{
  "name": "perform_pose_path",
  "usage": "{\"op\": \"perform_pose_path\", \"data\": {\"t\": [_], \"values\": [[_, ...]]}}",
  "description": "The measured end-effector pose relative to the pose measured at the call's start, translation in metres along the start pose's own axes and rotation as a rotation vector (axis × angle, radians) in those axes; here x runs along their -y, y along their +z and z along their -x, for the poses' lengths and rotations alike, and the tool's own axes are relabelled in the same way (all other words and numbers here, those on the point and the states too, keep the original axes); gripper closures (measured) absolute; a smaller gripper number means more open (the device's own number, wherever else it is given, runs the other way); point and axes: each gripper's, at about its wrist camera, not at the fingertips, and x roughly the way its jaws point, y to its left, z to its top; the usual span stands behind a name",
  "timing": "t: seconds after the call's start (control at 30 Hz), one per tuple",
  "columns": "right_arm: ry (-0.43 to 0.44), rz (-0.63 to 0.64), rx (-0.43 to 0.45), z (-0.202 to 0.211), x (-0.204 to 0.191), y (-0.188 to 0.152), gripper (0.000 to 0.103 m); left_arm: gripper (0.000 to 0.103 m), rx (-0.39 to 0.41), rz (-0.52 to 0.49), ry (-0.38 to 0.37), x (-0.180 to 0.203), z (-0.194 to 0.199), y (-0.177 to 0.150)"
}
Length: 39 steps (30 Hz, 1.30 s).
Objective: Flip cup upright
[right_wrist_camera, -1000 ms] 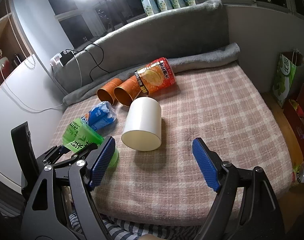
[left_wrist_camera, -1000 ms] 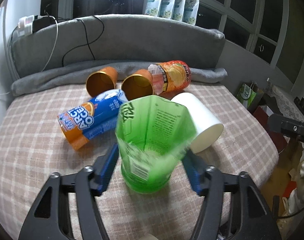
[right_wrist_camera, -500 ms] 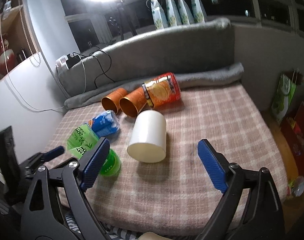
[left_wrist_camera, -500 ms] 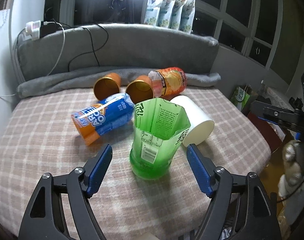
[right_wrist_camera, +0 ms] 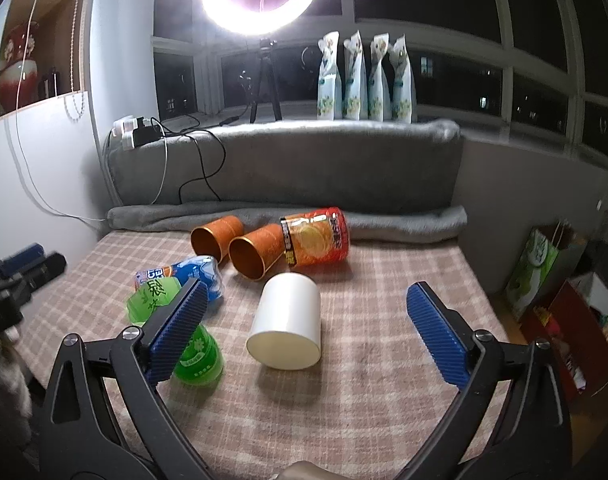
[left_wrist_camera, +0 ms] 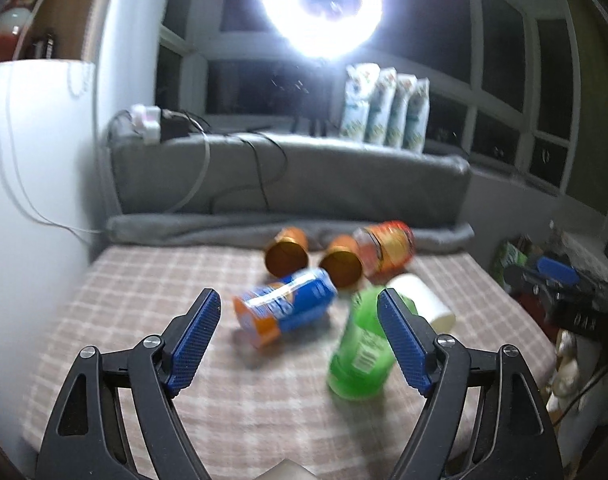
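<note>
— Judging by both views, finished with the green cup (left_wrist_camera: pixel 356 360): on its base on the checked blanket (left_wrist_camera: pixel 123 300), mouth up, leaning a little or merely bent by the lens. Left gripper (left_wrist_camera: pixel 297 294) spread wide, clamped on nothing.

— Agreed. Right gripper (right_wrist_camera: pixel 307 285) wide apart too, and empty. Most likely next: the white cup (right_wrist_camera: pixel 287 326), on its side, lined up between those fingers, flat pale end toward the camera. Base or mouth, hard to tell.

— Then close across the round wall near the middle, never over the ends. Squeeze gently; probably thin stuff, quick to dent. Lift clear before turning, roll the wrist until the open end faces up, set down level on that soft blanket, and only then let go.

— And steer wide of the green cup, just beside the gripper's left finger. Easy to topple.

— Anything seen from one side only?

— From the right wrist: a sharp picture, the white cup whole, two orange cups (right_wrist_camera: pixel 251 258) with mouths toward the camera, a red cup (right_wrist_camera: pixel 318 236) against the nearer one. From the left wrist: blur, the white cup mostly hidden behind the green cup and a finger, yet the blue cup (left_wrist_camera: pixel 283 312) whole, lying down; half hidden from the right.
</note>
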Motion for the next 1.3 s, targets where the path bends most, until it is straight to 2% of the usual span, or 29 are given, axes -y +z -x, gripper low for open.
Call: {"op": "perform_pose_path", "data": {"t": [0.27,0.47,1.3], "values": [[-0.039,0.025,0.054,0.004,-0.010,0.002,0.000,0.022,0.129,-0.011,0.088,-0.005,0.019,0.012],[-0.058,0.023,0.078,0.005,-0.011,0.003,0.000,0.022,0.174,-0.036,0.114,-0.002,0.025,0.016],[-0.061,0.023,0.079,0.004,-0.010,0.004,0.000,0.021,0.111,-0.040,0.086,0.002,0.018,0.012]]}}
